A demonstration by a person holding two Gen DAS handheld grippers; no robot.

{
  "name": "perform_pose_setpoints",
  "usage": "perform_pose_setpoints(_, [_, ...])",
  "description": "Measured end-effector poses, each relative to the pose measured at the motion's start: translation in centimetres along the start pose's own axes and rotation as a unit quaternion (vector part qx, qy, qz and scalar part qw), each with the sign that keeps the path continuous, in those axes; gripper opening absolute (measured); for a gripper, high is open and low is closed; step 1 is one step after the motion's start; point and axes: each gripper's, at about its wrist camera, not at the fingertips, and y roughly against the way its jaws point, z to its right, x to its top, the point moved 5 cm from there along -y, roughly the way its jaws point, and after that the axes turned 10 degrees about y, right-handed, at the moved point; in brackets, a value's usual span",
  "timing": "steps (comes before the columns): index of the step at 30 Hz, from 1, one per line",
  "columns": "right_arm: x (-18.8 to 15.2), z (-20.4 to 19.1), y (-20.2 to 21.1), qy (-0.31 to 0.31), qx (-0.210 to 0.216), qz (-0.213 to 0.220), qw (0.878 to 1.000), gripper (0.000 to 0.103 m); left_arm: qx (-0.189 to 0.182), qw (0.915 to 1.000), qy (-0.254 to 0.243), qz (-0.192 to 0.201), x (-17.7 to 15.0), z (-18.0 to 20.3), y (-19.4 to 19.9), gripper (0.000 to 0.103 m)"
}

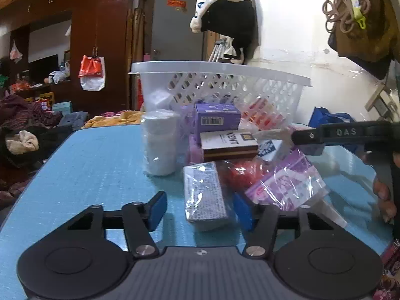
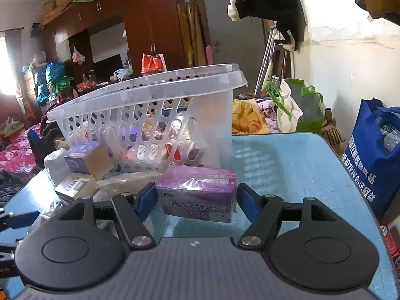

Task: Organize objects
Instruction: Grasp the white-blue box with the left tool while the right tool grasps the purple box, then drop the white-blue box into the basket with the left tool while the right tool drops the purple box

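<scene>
A white plastic basket (image 1: pixel 220 80) stands at the back of the blue table (image 1: pixel 95 165); it also shows in the right wrist view (image 2: pixel 150 100). My left gripper (image 1: pixel 200 210) is open around a grey wrapped box (image 1: pixel 203 195), its blue pads apart from it. Behind lie a Kent box (image 1: pixel 227 142), a purple box (image 1: pixel 217 120), a white roll (image 1: pixel 160 142), a red object (image 1: pixel 240 175) and a purple bagged packet (image 1: pixel 285 185). My right gripper (image 2: pixel 196 200) is open around a purple medicine box (image 2: pixel 197 192), not touching it.
The right gripper's black body (image 1: pixel 350 137) and a hand reach in at the left wrist view's right. A blue bag (image 2: pixel 372 155) stands right of the table. A bed with clothes (image 2: pixel 17 155) lies left. Bare table surface (image 2: pixel 295 165) lies right of the basket.
</scene>
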Motion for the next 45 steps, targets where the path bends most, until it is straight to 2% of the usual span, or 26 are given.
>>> perform_pose_setpoints(3, [0.0, -0.1, 0.1, 0.002, 0.0, 0.003, 1.0, 0.072, 0.003, 0.9999, -0.003, 0.015, -0.1, 0.0, 0.4, 0.055])
perform_pose_setpoints(6, [0.0, -0.1, 0.1, 0.002, 0.001, 0.004, 1.0, 0.072, 0.002, 0.9999, -0.003, 0.011, -0.3, 0.0, 0.2, 0.055])
perform_pose_setpoints(8, [0.0, -0.1, 0.2, 0.002, 0.002, 0.005, 1.0, 0.072, 0.001, 0.9999, -0.012, 0.01, -0.4, 0.4, 0.0, 0.045])
perform_pose_setpoints(12, [0.0, -0.1, 0.3, 0.0, 0.004, 0.01, 1.0, 0.072, 0.004, 0.9992, -0.026, 0.029, -0.5, 0.9, 0.6, 0.044])
perform_pose_setpoints(18, [0.1, 0.0, 0.8, -0.004, 0.013, 0.028, 1.0, 0.072, -0.004, 0.9966, -0.022, 0.079, 0.1, 0.3, 3.0, 0.043])
perform_pose_setpoints(21, [0.2, 0.3, 1.4, -0.011, 0.026, 0.047, 0.999, 0.072, -0.015, 0.9943, -0.013, 0.105, 0.9, 0.0, 4.3, 0.043])
perform_pose_setpoints(26, [0.6, 0.8, 3.2, -0.017, 0.017, 0.084, 0.996, 0.072, -0.029, 0.9912, -0.009, 0.129, 2.0, 0.1, 5.4, 0.043])
perform_pose_setpoints(30, [3.4, 0.4, 6.8, -0.001, 0.021, 0.143, 0.99, 0.072, -0.042, 0.9876, -0.011, 0.151, 4.2, 0.9, 6.4, 0.043])
perform_pose_setpoints(35, [10.3, -2.2, 6.4, 0.078, -0.009, 0.185, 0.98, 0.072, -0.04, 0.985, -0.017, 0.167, 11.7, 3.0, 4.9, 0.044])
perform_pose_setpoints(38, [13.6, -2.5, 3.0, 0.103, -0.022, 0.164, 0.981, 0.072, -0.016, 0.9886, -0.014, 0.149, 16.3, 3.6, 1.4, 0.044])
perform_pose_setpoints(40, [14.6, -2.3, 0.6, 0.105, -0.026, 0.142, 0.984, 0.072, 0.0, 0.9932, 0.0, 0.116, 18.2, 3.3, -1.6, 0.044])
perform_pose_setpoints(43, [14.8, -2.0, -1.1, 0.102, -0.021, 0.131, 0.986, 0.073, -0.016, 0.996, 0.039, 0.08, 18.9, 2.2, -4.5, 0.045])
perform_pose_setpoints(44, [14.7, -2.0, -1.6, 0.102, -0.015, 0.131, 0.986, 0.077, -0.018, 0.9966, 0.039, 0.07, 18.8, 2.2, -5.2, 0.046])
perform_pose_setpoints(45, [14.3, -2.0, -1.6, 0.103, -0.01, 0.125, 0.987, 0.083, -0.014, 0.9975, 0.038, 0.058, 18.6, 2.1, -6.0, 0.055])
